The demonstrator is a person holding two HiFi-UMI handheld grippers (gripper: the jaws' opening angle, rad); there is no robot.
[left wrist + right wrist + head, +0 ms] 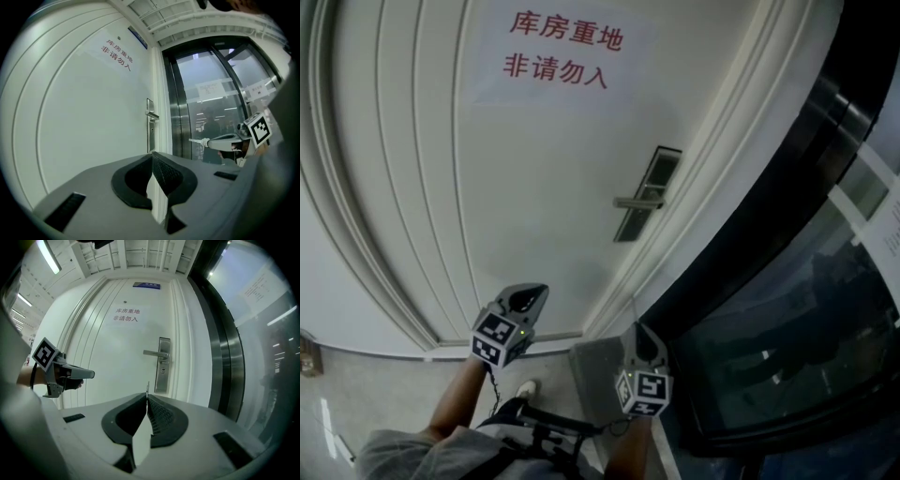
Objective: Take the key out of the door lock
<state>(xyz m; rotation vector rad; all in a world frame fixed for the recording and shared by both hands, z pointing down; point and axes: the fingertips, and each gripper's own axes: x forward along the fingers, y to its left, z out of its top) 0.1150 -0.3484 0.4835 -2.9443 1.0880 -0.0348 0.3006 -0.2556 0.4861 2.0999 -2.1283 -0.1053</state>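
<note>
White door with lever handle far ahead, left gripper closed and empty, right gripper clamped on thin key

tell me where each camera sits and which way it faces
Head view: on the person's head, steeply down at the door; shows forearms, left gripper, right gripper.
Left gripper view: on the left gripper, facing the handle past shut jaws; right gripper at right.
Right gripper view: on the right gripper, facing the handle; jaws shut on a thin sliver; left gripper at left.
All share the door's red sign.
</note>
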